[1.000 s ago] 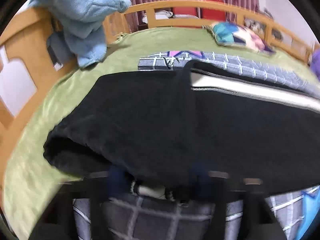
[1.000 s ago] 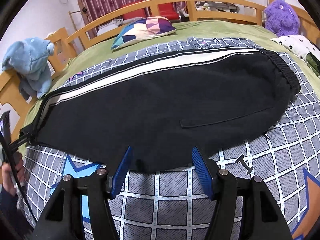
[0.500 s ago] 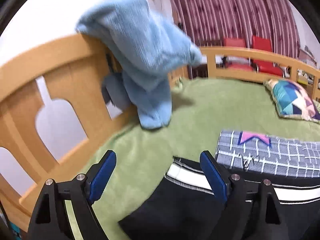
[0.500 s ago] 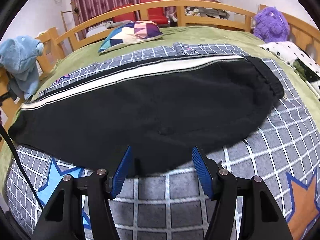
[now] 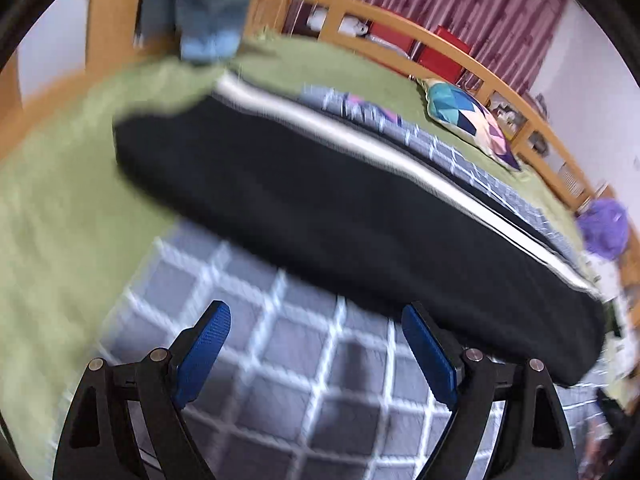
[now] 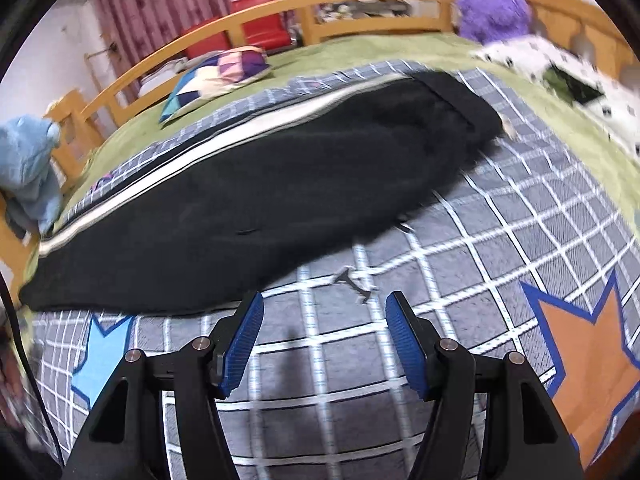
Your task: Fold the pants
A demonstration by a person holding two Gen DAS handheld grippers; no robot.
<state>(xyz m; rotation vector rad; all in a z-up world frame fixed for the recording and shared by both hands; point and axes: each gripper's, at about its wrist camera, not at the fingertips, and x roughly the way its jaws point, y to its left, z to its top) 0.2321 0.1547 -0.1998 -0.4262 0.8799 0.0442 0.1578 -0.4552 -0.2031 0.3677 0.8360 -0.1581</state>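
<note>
Black pants with a white side stripe lie flat, folded lengthwise, on a grey checked blanket on the bed. They also show in the right wrist view. My left gripper is open and empty, hovering over the blanket just short of the pants' near edge. My right gripper is open and empty, over the blanket just in front of the pants' near edge, toward the waistband end.
A green sheet covers the bed inside a wooden rail. A patchwork pillow lies behind the pants. A blue plush hangs at the left rail, a purple plush at far right.
My left gripper let go of the pant legs, opened, and swung back to face the pants from the blanket side. My right gripper drew back slightly and tilted.
</note>
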